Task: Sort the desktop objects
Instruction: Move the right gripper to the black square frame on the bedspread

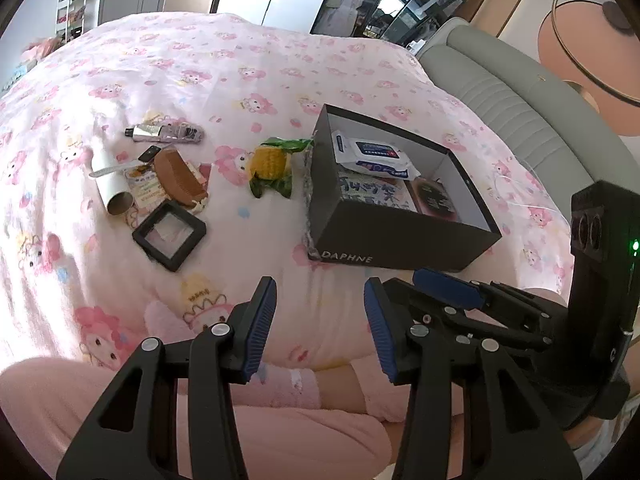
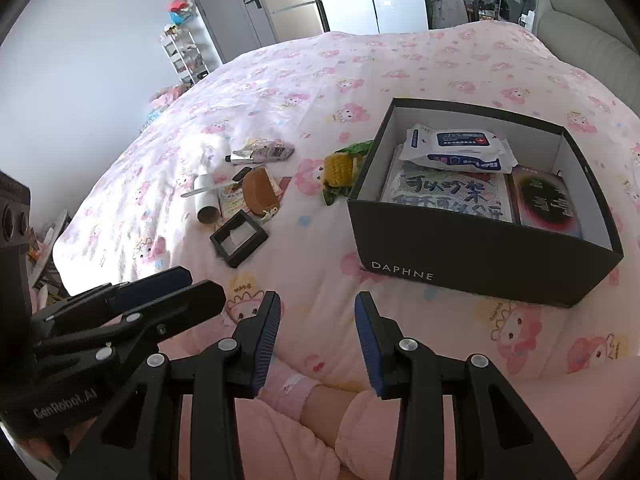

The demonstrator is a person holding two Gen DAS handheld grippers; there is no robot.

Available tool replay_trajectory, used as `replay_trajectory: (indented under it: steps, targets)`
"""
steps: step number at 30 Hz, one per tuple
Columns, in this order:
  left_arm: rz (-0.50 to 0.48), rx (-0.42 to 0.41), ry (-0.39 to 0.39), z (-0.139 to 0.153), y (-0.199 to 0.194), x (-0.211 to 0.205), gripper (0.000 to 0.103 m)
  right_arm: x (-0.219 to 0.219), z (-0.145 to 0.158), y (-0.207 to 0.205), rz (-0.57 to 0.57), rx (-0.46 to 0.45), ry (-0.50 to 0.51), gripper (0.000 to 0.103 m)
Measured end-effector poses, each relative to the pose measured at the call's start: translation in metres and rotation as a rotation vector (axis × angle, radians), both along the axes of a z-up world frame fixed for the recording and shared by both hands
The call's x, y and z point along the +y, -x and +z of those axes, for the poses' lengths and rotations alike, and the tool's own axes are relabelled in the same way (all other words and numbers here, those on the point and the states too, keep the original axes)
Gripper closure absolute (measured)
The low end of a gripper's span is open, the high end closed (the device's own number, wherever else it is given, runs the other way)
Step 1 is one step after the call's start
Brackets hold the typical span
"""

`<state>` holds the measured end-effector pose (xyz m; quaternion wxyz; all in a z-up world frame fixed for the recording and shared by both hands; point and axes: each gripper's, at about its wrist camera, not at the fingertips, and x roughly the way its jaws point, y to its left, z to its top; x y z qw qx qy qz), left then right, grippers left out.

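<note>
A black box marked DAPHNE [image 1: 400,240] [image 2: 472,264] sits on a pink printed bedspread and holds a wipes pack [image 1: 372,156] [image 2: 460,148], a printed book [image 2: 444,196] and a dark packet [image 2: 548,200]. Left of it lie a knitted corn toy [image 1: 270,164] [image 2: 340,170], a wooden comb [image 1: 176,176] [image 2: 260,190], a black square frame [image 1: 170,234] [image 2: 239,237], a white tube roll [image 1: 110,184] [image 2: 206,198] and a small squeeze tube [image 1: 164,132] [image 2: 260,153]. My left gripper [image 1: 320,312] and right gripper [image 2: 316,320] hover open and empty, side by side, near the bed's front.
The bedspread [image 1: 240,60] fills most of both views. A grey padded headboard [image 1: 500,92] runs along the right. A person's pink-clad legs and a pink sock [image 1: 288,384] lie under the grippers. Shelves [image 2: 184,52] and cabinets stand beyond the bed.
</note>
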<state>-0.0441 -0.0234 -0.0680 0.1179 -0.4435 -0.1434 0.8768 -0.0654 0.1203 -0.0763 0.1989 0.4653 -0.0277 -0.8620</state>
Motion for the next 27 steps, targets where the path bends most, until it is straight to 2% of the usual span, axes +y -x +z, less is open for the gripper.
replay_trajectory:
  steps: [3, 7, 8, 11, 14, 18, 22, 23, 27]
  targets:
    - [0.010, 0.001, -0.004, 0.002, 0.017, -0.012, 0.058, -0.010, 0.000, 0.012, 0.009, 0.002, -0.018, 0.069]
    - [0.041, -0.002, -0.021, 0.007, 0.045, -0.035, 0.057, -0.034, 0.018, 0.039, 0.043, 0.077, -0.072, 0.068]
    - [0.079, -0.026, -0.023, 0.005, 0.055, -0.045, 0.056, -0.044, 0.023, 0.049, 0.057, 0.096, -0.081, 0.068]
    - [0.245, -0.175, -0.031, -0.016, 0.088, -0.082, 0.057, -0.070, 0.020, 0.071, 0.085, 0.101, -0.091, 0.068]
    - [0.332, -0.271, -0.095, -0.048, 0.100, -0.108, 0.057, -0.095, -0.004, 0.087, 0.095, 0.038, -0.103, 0.068]
    - [0.418, -0.377, -0.213, -0.090, 0.111, -0.139, 0.057, -0.123, -0.050, 0.099, 0.125, -0.083, -0.112, 0.068]
    - [0.402, -0.443, -0.393, -0.117, 0.118, -0.149, 0.054, -0.147, -0.090, 0.109, 0.148, -0.179, -0.127, 0.069]
    - [0.403, -0.455, -0.418, -0.121, 0.118, -0.149, 0.053, -0.150, -0.095, 0.111, 0.146, -0.200, -0.122, 0.069]
    - [0.443, -0.462, -0.433, -0.125, 0.117, -0.153, 0.053, -0.162, -0.113, 0.120, 0.143, -0.247, -0.118, 0.069]
